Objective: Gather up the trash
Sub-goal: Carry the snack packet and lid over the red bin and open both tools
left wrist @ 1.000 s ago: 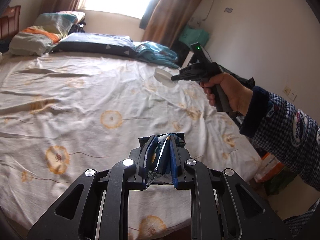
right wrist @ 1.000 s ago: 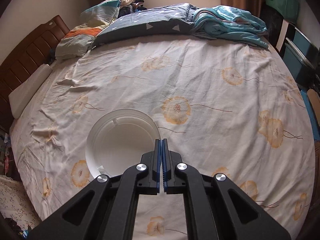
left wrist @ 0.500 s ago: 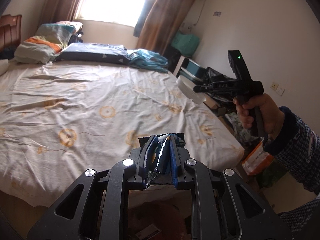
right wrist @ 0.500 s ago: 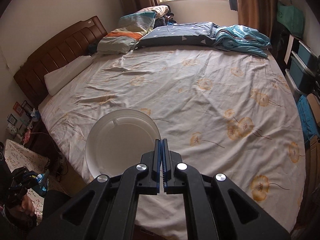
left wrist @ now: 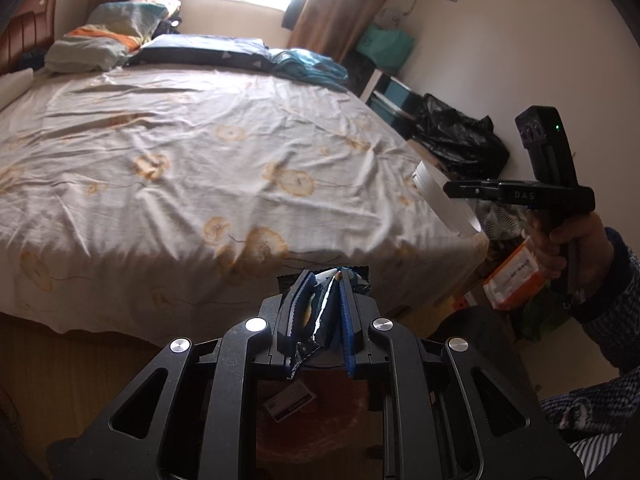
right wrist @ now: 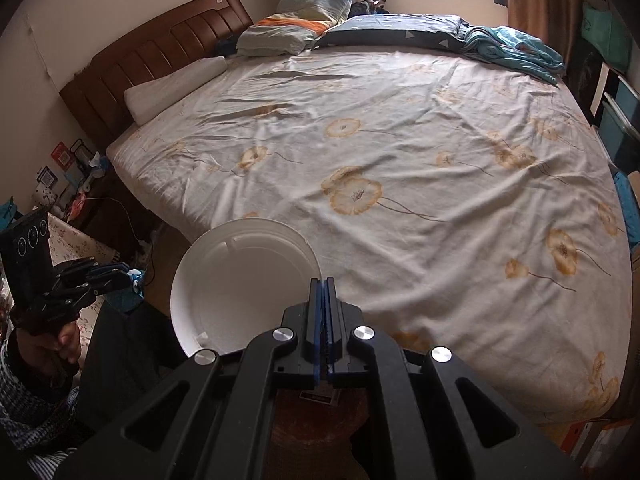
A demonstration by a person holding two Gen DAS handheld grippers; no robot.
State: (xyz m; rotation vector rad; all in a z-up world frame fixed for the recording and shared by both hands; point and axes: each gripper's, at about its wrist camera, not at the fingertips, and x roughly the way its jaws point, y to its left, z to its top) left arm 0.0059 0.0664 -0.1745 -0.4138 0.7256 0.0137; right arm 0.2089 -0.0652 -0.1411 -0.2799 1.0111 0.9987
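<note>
Jaws of the left gripper [left wrist: 320, 312] clench a crumpled foil wrapper [left wrist: 326, 320], pinched mid-body, probably so the limp foil cannot slip out. Jaws of the right gripper [right wrist: 325, 312] are pressed together on the rim of a white disposable bowl [right wrist: 240, 284], which hangs out to their left. Both pieces of trash are held off the bed [right wrist: 400, 152], past its near edge. Only the left wrist view shows the black bag [left wrist: 460, 140] by the wall; only the right wrist view shows the headboard [right wrist: 160, 64] and the bowl's empty inside.
</note>
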